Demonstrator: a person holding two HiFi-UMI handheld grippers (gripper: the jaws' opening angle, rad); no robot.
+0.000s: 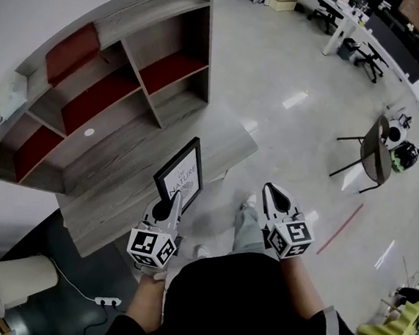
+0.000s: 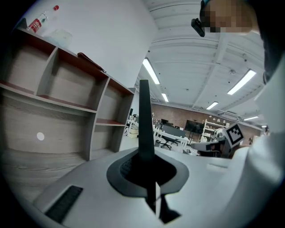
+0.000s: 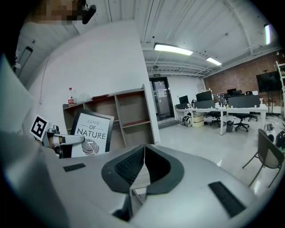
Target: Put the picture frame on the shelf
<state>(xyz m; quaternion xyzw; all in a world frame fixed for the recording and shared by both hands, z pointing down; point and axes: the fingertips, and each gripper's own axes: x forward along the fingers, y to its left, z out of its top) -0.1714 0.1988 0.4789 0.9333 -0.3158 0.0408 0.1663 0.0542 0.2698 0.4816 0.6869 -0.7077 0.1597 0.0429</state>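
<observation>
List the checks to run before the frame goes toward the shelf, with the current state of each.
1. Left gripper shut on the picture frame: ok.
2. Frame held upright, lifted off the desk: ok.
3. Right gripper shut, empty and apart from the frame: ok.
4. Shelf compartments nearest the frame free of things: ok.
5. Frame fits the compartment height: cannot tell.

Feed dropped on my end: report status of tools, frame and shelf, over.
Left tool shut on picture frame, upright, not yet on shelf. Right tool shut, empty. No obstruction seen ahead.
</observation>
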